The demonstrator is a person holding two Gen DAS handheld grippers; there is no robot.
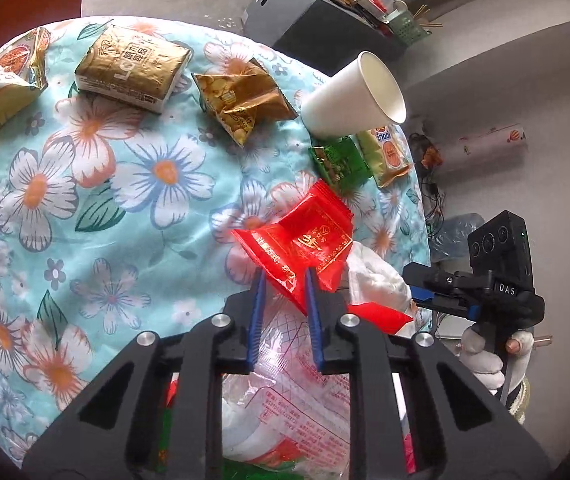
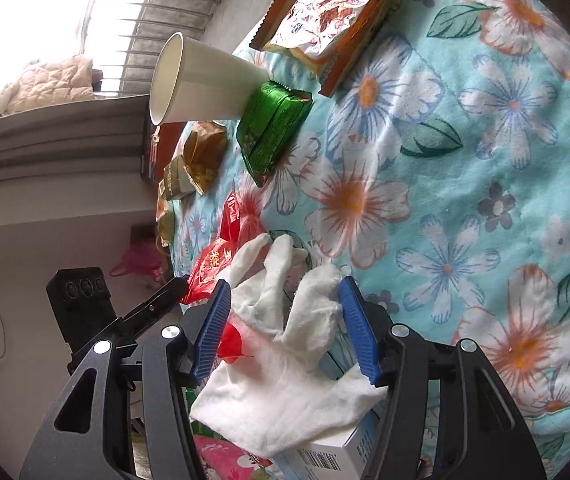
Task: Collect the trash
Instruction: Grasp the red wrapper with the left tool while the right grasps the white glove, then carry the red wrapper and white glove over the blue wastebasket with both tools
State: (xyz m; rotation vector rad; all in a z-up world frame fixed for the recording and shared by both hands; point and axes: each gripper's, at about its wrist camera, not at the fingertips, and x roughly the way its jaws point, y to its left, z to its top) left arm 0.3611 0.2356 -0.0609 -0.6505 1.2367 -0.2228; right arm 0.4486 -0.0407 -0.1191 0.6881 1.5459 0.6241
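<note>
On the floral tabletop (image 1: 97, 208), from left to right, lie gold snack packets (image 1: 133, 68), a paper cup (image 1: 355, 96) on its side and a green wrapper (image 1: 339, 162). The left tool (image 1: 285, 280) grips a red wrapper (image 1: 305, 240) between its blue pads, above a bag of collected trash (image 1: 285, 380). In the right wrist view, the right tool (image 2: 285, 292) is open around a white glove (image 2: 285, 344), which lies over a small box (image 2: 333, 452); whether the pads touch the glove I cannot tell.
</note>
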